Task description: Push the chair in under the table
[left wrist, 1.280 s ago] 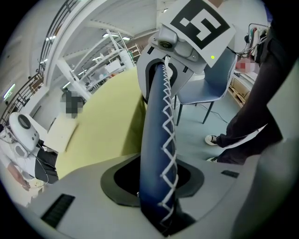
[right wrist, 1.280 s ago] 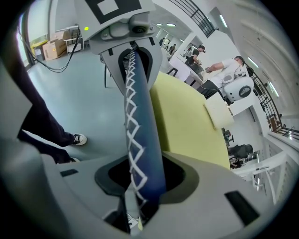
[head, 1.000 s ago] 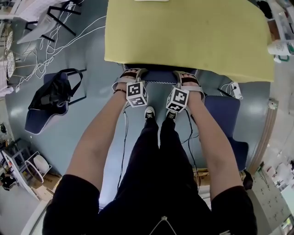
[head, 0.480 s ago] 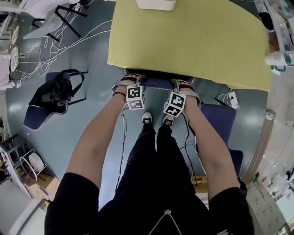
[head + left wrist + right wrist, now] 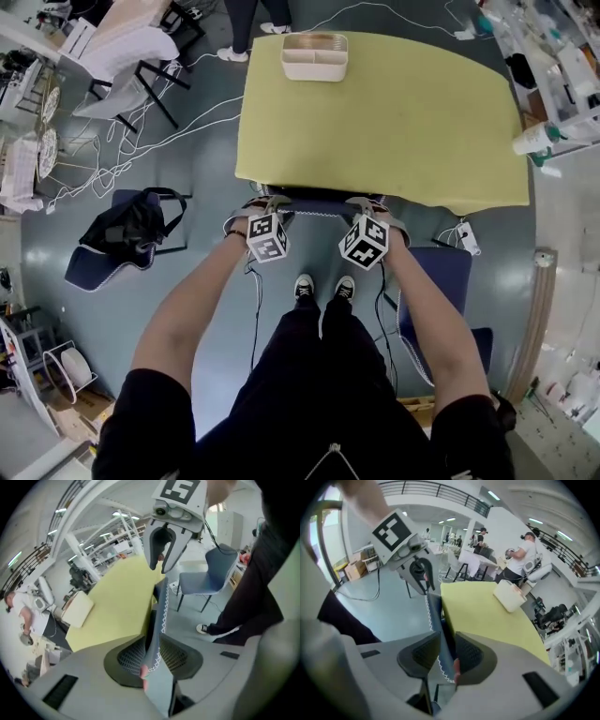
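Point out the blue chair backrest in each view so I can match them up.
Head view: backrest is a thin blue strip at centre, against the yellow table.
Left gripper view: backrest runs up the middle, table on its left.
Right gripper view: backrest just left of centre, table on its right.
Shared landmark: the yellow table.
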`<move>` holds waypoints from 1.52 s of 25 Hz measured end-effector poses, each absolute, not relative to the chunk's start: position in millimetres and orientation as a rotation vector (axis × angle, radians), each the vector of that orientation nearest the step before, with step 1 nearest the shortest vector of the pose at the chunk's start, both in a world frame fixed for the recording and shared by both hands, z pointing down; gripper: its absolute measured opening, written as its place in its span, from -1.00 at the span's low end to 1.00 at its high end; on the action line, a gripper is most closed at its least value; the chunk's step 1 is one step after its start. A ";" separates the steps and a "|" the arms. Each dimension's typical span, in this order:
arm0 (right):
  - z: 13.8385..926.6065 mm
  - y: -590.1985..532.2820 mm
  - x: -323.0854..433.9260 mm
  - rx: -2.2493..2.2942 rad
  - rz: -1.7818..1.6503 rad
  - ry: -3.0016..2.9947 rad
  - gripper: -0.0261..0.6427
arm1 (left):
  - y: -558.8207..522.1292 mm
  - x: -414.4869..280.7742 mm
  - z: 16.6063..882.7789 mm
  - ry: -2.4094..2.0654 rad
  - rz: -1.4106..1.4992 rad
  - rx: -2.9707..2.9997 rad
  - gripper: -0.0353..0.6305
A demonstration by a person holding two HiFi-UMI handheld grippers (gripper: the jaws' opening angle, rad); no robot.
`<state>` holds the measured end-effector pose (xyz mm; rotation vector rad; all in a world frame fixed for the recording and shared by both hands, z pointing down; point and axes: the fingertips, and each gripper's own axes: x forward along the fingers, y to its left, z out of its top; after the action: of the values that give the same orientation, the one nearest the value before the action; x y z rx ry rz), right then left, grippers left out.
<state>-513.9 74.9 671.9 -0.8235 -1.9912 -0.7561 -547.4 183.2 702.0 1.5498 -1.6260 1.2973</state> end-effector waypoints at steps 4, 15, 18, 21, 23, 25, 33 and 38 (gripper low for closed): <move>590.9 68.9 -536.7 -0.684 -0.556 -2.230 -0.74 | 171.6 -562.3 628.2 -1.895 1.038 1.462 -0.66; 395.5 57.4 -554.9 -0.426 -0.013 -2.664 -0.84 | 147.4 -581.5 380.3 -2.559 0.419 1.316 -0.85; 357.8 55.5 -542.5 -0.399 0.093 -2.720 -0.85 | 156.7 -566.7 335.6 -2.657 0.302 1.302 -0.86; 328.8 50.8 -526.6 -0.360 0.210 -2.767 -0.86 | 170.8 -552.6 310.5 -2.725 0.207 1.275 -0.86; 314.4 46.2 -517.5 -0.326 0.263 -2.795 -0.86 | 180.5 -546.6 300.9 -2.751 0.140 1.245 -0.86; 304.8 41.9 -508.9 -0.295 0.288 -2.819 -0.86 | 188.9 -541.3 295.7 -2.764 0.061 1.215 -0.86; 296.6 28.8 -474.1 -0.237 0.334 -2.841 -0.87 | 193.9 -522.3 291.2 -2.763 -0.037 1.202 -0.87; 297.2 22.4 -460.7 -0.228 0.356 -2.840 -0.87 | 183.5 -512.2 289.6 -2.764 -0.054 1.214 -0.87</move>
<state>-460.7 22.4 297.2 -0.2280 -2.8400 0.3558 -512.2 183.5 289.6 1.2136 -2.7637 -0.0541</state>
